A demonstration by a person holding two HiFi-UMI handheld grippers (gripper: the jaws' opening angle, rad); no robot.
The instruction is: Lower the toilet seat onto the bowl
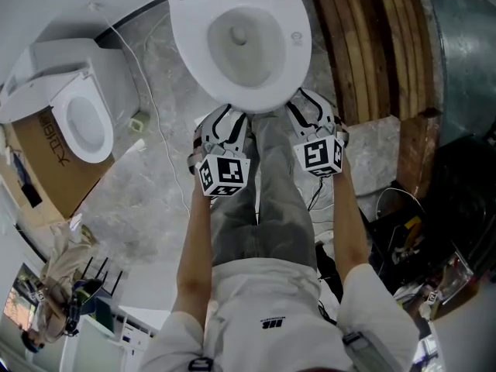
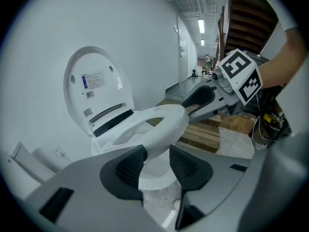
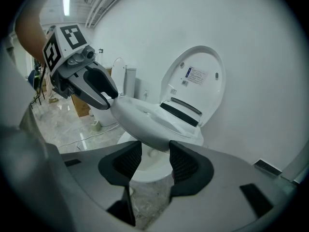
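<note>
The white toilet seat is tilted, its front edge lifted a little above the bowl. The lid stands upright against the wall. My left gripper holds the seat's front rim on the left side, jaws shut on it. My right gripper holds the rim on the right side, jaws likewise shut on it. Each gripper shows in the other's view: the right gripper and the left gripper both clamp the seat edge.
A second toilet sits on a cardboard box at the left, with a white cable across the marble floor. Wooden planks lie right of the bowl. Cables and clutter fill the right side. The person's legs stand before the bowl.
</note>
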